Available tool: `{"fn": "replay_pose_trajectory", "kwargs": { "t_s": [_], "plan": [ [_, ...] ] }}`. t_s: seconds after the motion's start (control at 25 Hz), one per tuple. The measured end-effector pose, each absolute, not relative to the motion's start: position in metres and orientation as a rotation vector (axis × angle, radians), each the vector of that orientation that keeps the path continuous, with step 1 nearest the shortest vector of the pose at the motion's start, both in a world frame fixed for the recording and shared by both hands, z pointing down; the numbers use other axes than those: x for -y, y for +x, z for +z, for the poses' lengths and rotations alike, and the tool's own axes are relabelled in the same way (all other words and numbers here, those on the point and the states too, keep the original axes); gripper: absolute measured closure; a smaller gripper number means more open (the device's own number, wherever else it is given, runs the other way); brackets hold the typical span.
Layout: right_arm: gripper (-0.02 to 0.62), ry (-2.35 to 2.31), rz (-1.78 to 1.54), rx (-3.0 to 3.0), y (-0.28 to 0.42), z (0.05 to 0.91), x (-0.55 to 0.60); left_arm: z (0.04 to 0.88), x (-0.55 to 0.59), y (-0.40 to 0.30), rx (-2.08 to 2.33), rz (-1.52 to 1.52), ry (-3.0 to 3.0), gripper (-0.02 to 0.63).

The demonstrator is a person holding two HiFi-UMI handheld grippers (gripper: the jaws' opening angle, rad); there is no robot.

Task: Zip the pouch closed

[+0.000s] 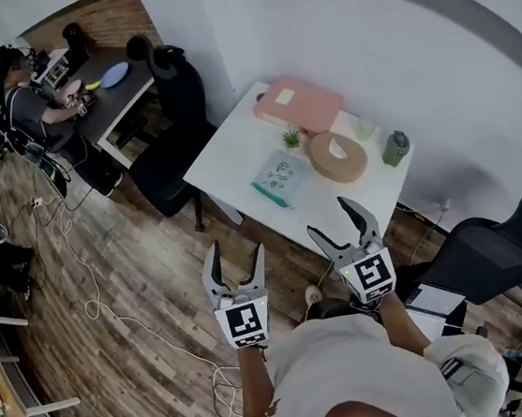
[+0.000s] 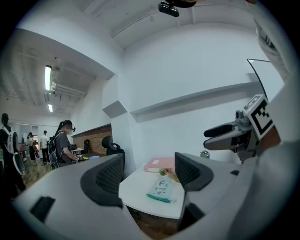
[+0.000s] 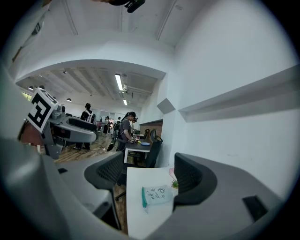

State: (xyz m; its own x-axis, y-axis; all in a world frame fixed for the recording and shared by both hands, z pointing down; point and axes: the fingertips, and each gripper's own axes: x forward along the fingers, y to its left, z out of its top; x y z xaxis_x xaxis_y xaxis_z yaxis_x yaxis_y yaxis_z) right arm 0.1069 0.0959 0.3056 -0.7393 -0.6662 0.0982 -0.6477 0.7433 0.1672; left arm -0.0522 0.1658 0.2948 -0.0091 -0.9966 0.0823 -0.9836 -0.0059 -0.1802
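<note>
Fingers wide and empty, the left gripper and right gripper hang short of the counter where the pouch, likely soft and light, lies flat, best pinned beside its teal edge.

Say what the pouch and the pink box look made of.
Pouch: likely soft plastic or thin fabric, pale with printed marks and a teal zip edge; it lies flat. Pink box: probably stiff matte plastic or card, with flat faces and straight edges. Too far to be sure.
</note>
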Motion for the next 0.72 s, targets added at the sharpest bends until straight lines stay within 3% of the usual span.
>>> {"fn": "replay_pose_trajectory", "kwargs": {
  "t_s": [0.72],
  "plan": [
    [0.25, 1.025, -0.132, 2.809, 0.099, 0.311, 0.02, 0.295, -0.049, -0.052, -2.166, -0.354, -2.148, 0.265]
  ]
}}
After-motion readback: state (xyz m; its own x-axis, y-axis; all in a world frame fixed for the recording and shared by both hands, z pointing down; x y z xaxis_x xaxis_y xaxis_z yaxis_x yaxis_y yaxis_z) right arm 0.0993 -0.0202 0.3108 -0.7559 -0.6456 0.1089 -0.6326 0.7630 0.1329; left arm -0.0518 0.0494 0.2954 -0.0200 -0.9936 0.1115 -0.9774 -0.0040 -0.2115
